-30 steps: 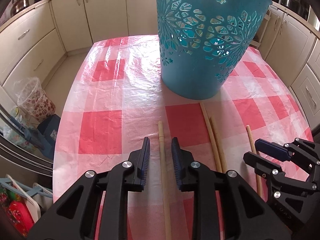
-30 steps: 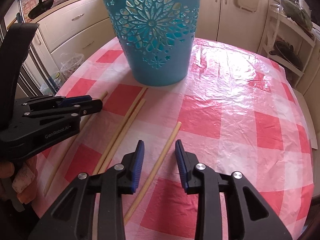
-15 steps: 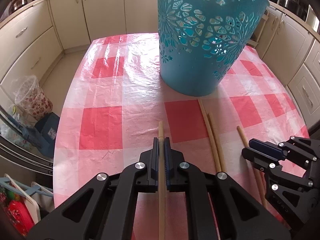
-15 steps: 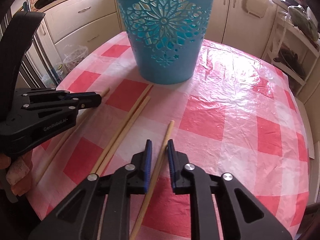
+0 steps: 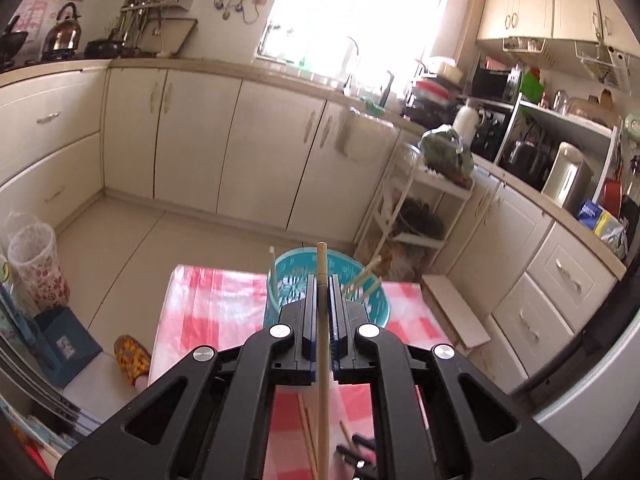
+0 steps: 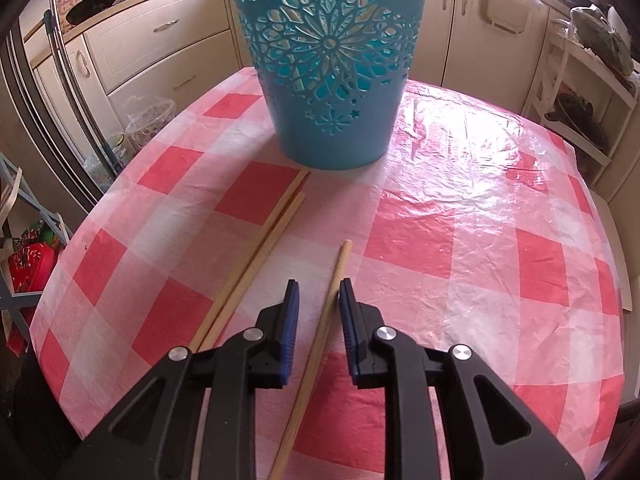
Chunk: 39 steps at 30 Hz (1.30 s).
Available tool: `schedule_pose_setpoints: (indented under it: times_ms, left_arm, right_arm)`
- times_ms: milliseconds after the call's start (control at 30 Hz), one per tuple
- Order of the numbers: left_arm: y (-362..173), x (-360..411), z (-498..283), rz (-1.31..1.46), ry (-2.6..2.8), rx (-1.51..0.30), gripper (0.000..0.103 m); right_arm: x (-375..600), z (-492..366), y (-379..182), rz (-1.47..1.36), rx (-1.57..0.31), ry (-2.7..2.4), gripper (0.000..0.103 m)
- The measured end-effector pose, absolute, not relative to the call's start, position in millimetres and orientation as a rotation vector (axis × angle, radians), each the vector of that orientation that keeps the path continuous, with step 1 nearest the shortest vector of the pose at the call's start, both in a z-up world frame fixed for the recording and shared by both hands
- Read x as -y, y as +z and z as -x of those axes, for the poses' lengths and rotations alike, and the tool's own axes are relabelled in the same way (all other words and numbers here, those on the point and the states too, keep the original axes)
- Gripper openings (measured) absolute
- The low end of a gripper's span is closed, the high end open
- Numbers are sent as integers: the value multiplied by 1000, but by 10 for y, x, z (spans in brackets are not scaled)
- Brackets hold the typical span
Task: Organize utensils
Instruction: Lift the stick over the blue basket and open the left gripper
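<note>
Wooden chopstick (image 5: 322, 280) clamped in raised left tool (image 5: 322, 300); right tool (image 6: 319, 300), angled down, has just parted round another chopstick (image 6: 334, 280).

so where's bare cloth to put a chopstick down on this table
Free: the red-checked cloth right of the blue cut-out plastic basket, and the left edge. Crowded: the pair of wooden chopsticks and the single chopstick in front of the basket.

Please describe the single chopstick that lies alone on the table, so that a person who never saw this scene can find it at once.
Start at the teal cut-out basket on the red-and-white checked tablecloth. In front of it lie three wooden chopsticks: two side by side, reaching almost to the basket's base. The wanted chopstick lies apart to their right, stops well short of the basket, and runs between the blue pads of the open right tool.
</note>
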<state>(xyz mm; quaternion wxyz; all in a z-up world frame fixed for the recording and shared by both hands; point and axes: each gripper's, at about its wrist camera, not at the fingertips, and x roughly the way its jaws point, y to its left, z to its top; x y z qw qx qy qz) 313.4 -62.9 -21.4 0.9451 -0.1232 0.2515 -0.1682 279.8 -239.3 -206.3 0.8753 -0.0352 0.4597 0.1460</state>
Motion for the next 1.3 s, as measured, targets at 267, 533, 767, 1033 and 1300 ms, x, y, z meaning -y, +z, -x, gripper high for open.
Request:
schedule_pose_setpoints:
  times_ms: [267,533,767,1033,1300]
  left_arm:
    - [193,835,-3674,278,-202,-303,5]
    - [21,1090,-4083,269,-92,-217,5]
    - [-308,1056,-4101,289,-63,-226,5]
    - [-522,1141,-4044,207,-92,-303,5]
    - [-570,1066,-3669,76,-59,-333,64]
  right_arm:
    - [2375,-2804,-2080,74,-947,311,26]
    - [2351,-2813,-2082,65,-939,331,32]
    - [2368,-2834,-2080,45,-938,342,32]
    - [2375,-2838,-2082,47,-939,348,34]
    - [2377,-2854,-2090,32,-940,363,36]
